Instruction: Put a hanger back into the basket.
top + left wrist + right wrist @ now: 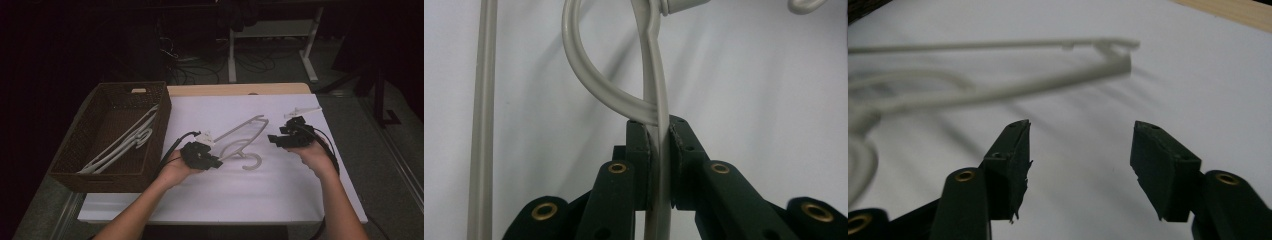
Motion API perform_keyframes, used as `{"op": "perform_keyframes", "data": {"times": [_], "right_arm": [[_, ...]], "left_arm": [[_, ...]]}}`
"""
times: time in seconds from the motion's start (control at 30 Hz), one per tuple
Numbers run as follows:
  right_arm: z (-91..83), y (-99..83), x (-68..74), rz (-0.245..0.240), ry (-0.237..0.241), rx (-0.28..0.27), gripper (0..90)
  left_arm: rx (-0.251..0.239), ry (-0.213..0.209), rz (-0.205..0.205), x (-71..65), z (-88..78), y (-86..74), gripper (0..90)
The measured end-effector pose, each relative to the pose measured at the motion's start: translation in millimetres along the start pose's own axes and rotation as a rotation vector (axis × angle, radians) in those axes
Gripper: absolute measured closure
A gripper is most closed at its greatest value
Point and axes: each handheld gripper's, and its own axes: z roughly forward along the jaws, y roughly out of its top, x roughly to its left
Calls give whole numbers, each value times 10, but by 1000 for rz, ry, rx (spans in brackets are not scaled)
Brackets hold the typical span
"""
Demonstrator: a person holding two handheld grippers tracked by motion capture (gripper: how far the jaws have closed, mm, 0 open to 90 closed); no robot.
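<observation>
High view: the left gripper [201, 155] grips one end of a white hanger [243, 136] that stretches away from it toward the right gripper [290, 137], whose jaws point at the hanger's far shoulder without touching it. To the left of the left gripper stands a wicker basket [161, 111] with hangers [124, 142] already lying in it. Just beyond the right gripper a small white piece [303, 111] rests on the white sheet [280, 190]. So part of the job looks done, and this hanger is not yet in the basket.

Left gripper view: the jaws are pressed tight on a flat strip of the hanger [658, 125], which rises straight ahead of the pads and loops to the left.

Right gripper view: the jaws stand well apart with nothing between them; the hanger [1048, 80] lies ahead and to the left, blurred.

Judging from this, carrying the hanger over to the basket and letting go remains.
</observation>
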Motion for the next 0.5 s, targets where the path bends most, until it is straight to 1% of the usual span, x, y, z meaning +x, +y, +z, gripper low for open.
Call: {"op": "perform_keyframes", "data": {"times": [0.1,0.2,0.4,0.5], "right_arm": [[-71,-143,62,-4,21,-11,323],[-95,-263,140,-20,44,-21,262],[-113,-430,261,-18,87,-69,177],[-99,-494,309,-21,101,-72,149]], "left_arm": [[-15,4,-21,4,-112,101,816],[-26,25,-37,-11,-254,228,816],[-63,48,-41,-18,-604,443,816],[-83,52,-36,3,-796,519,816]]}}
